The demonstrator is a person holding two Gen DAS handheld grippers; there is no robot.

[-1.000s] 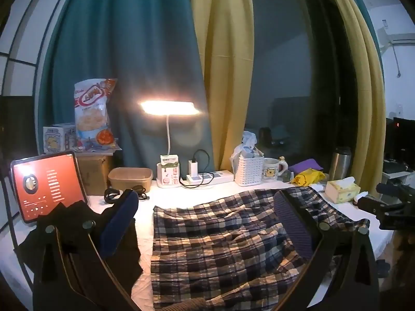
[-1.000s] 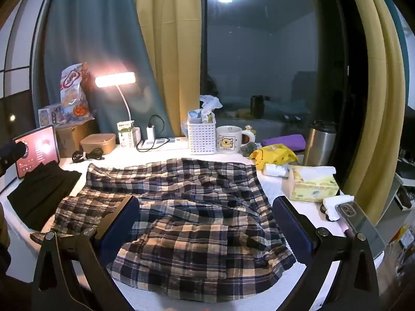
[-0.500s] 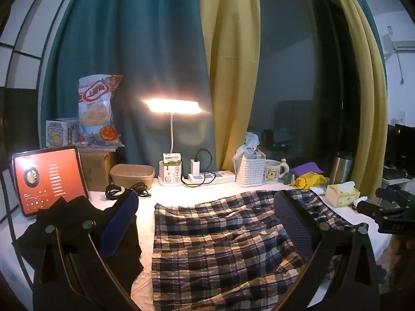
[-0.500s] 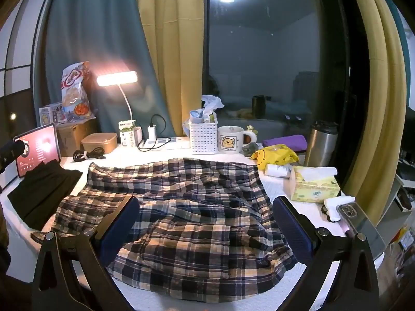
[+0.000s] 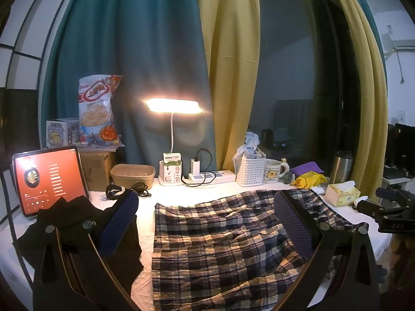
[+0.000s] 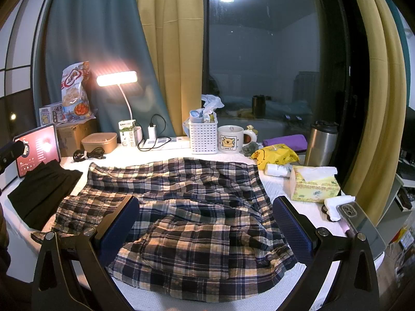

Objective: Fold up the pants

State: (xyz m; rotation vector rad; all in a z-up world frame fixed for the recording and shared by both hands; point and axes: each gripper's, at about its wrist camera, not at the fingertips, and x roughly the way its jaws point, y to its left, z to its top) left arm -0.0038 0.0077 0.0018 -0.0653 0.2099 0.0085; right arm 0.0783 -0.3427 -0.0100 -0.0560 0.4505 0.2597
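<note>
Plaid pants (image 6: 186, 207) spread rumpled across the white table (image 6: 280, 189), navy-and-cream checks, wrinkled folds, left gripper (image 5: 205, 223) fingers apart above them, right gripper (image 6: 205, 223) likewise apart, empty

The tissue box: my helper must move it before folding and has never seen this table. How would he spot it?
Start at the plaid pants spread on the white table. Off their right edge stands the tissue box, before the steel flask. It alone is a yellow-green carton with white tissue sticking out.
</note>
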